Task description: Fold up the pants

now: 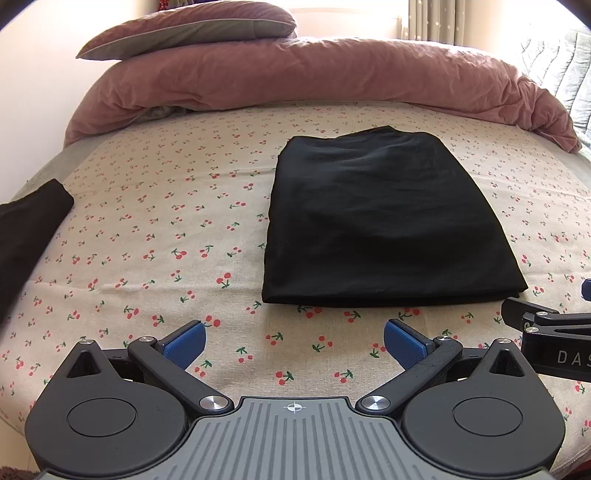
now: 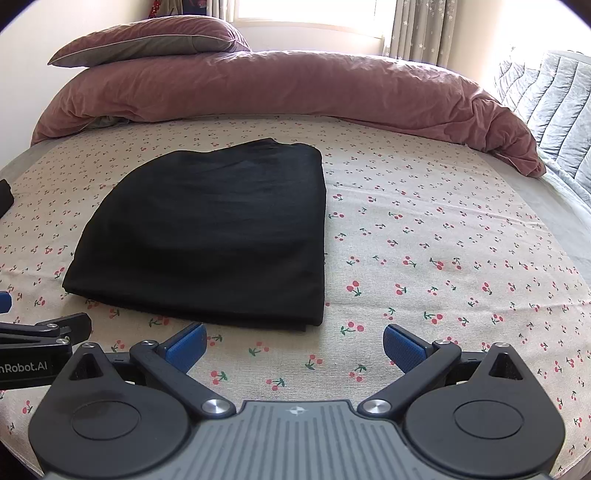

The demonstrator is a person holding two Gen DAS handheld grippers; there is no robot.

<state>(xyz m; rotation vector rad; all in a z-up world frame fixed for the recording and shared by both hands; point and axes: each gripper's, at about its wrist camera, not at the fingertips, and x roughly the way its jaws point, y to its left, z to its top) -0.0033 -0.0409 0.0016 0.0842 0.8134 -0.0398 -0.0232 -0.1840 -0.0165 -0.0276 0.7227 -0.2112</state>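
Note:
Black pants [image 1: 384, 221] lie folded in a flat, compact stack on the cherry-print sheet [image 1: 166, 229]; they also show in the right wrist view [image 2: 214, 232]. My left gripper [image 1: 294, 341] is open and empty, just short of the stack's near edge and a little left of it. My right gripper [image 2: 294, 345] is open and empty, near the stack's near right corner. Each gripper's side shows at the edge of the other's view: the right one [image 1: 546, 328] and the left one [image 2: 40, 339].
A rolled pink duvet [image 1: 295, 85] with a pillow [image 1: 192, 27] on it lies across the far side of the bed. Another dark garment [image 1: 29, 229] lies at the left edge. A grey quilted cover [image 2: 554, 110] is at the far right.

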